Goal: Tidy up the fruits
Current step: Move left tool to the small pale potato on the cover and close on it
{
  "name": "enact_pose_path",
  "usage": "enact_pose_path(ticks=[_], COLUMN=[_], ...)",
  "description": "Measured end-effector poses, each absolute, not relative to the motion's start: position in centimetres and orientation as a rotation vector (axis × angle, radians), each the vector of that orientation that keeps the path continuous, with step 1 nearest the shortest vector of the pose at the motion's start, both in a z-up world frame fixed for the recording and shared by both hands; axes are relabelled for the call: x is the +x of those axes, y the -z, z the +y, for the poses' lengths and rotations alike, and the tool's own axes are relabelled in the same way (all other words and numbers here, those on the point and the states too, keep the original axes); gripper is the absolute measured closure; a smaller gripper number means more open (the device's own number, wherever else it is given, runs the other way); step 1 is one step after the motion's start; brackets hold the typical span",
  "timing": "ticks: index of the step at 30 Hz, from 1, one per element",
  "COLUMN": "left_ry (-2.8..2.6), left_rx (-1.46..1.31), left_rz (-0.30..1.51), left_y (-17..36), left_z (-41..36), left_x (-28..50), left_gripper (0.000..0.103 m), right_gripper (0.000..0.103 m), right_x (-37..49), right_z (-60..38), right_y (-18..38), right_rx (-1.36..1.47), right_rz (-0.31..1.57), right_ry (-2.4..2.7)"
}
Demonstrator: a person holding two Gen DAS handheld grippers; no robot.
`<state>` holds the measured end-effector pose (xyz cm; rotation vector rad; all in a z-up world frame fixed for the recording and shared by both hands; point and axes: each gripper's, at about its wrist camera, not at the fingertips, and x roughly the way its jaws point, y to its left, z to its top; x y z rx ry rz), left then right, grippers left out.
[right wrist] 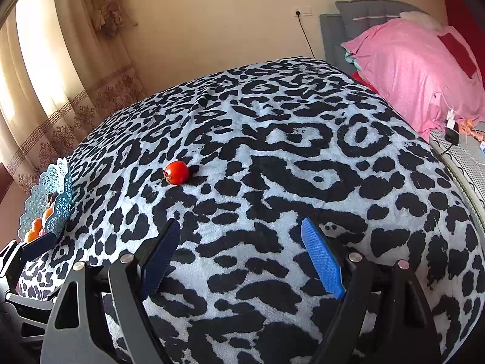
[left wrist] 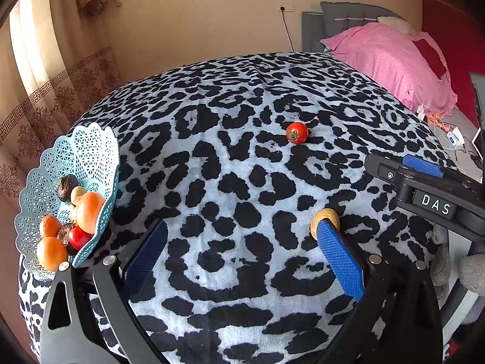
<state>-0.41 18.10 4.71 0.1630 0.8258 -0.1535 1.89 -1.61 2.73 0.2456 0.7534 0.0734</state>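
A red tomato lies alone on the leopard-print cloth, far ahead of both grippers. A small tan round fruit sits just behind the tip of my left gripper's right finger, partly hidden by it. My left gripper is open with only cloth between its fingers. A light blue lattice basket at the left edge holds oranges, a persimmon, a red fruit and dark wrinkled fruits. My right gripper is open and holds nothing; it also shows at the right in the left wrist view.
A pink pillow and grey headboard lie beyond the cloth at the right. Cables and small devices rest on the bed edge. Patterned curtains hang at the left.
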Motion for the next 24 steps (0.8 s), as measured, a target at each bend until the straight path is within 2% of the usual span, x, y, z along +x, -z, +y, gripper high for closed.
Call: enact_pose_path(ticks=[24], left_ry=[0.228], left_rx=[0.192], left_rz=[0.871], left_y=[-2.9], left_z=[15.1], left_x=[1.0], left_gripper=[0.004], right_gripper=[0.022], right_x=[1.8], right_z=[-2.0], right_y=[-2.6], right_rx=[0.273], right_rz=[0.752], right_ry=[-0.076])
